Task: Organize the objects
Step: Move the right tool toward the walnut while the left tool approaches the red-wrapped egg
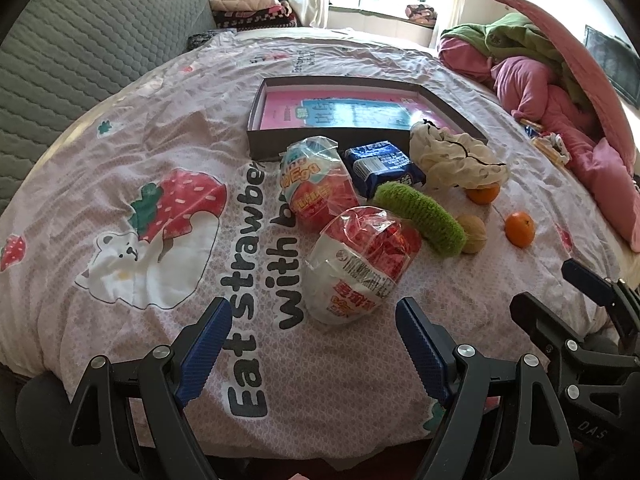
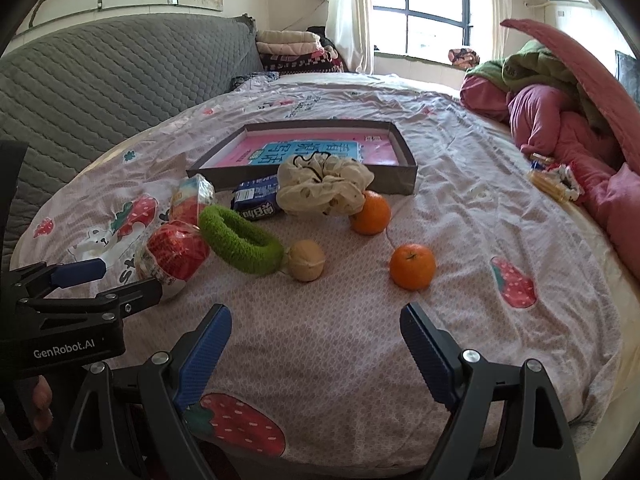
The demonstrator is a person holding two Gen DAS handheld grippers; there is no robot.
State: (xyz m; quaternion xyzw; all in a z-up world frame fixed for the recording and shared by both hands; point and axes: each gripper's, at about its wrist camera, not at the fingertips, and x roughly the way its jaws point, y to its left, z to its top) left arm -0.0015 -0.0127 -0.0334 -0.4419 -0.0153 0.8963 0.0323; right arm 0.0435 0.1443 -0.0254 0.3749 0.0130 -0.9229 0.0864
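On the bed lie two wrapped egg-shaped snacks, a near one [image 1: 360, 264] [image 2: 172, 256] and a far one [image 1: 316, 184] [image 2: 192, 198]. Beside them are a blue snack pack [image 1: 384, 168] [image 2: 256, 200], a green scrunchie [image 1: 424, 216] [image 2: 240, 240], a cream scrunchie [image 1: 456, 156] [image 2: 324, 188], a walnut [image 1: 474, 234] [image 2: 306, 266] and two oranges [image 2: 412, 266] [image 2: 372, 214]. A shallow dark box [image 1: 256, 136] [image 2: 400, 184] with a pink sheet inside lies behind them. My left gripper [image 1: 314, 316] is open just in front of the near egg. My right gripper [image 2: 316, 320] is open and empty in front of the walnut.
The bed has a pink strawberry-print cover [image 1: 120, 184] [image 2: 480, 208]. A grey quilted headboard [image 1: 80, 60] rises at the left. Pink and green bedding [image 2: 560, 120] is piled at the right, with small packets [image 2: 554, 178] by it. The left gripper's body [image 2: 60, 304] shows in the right wrist view.
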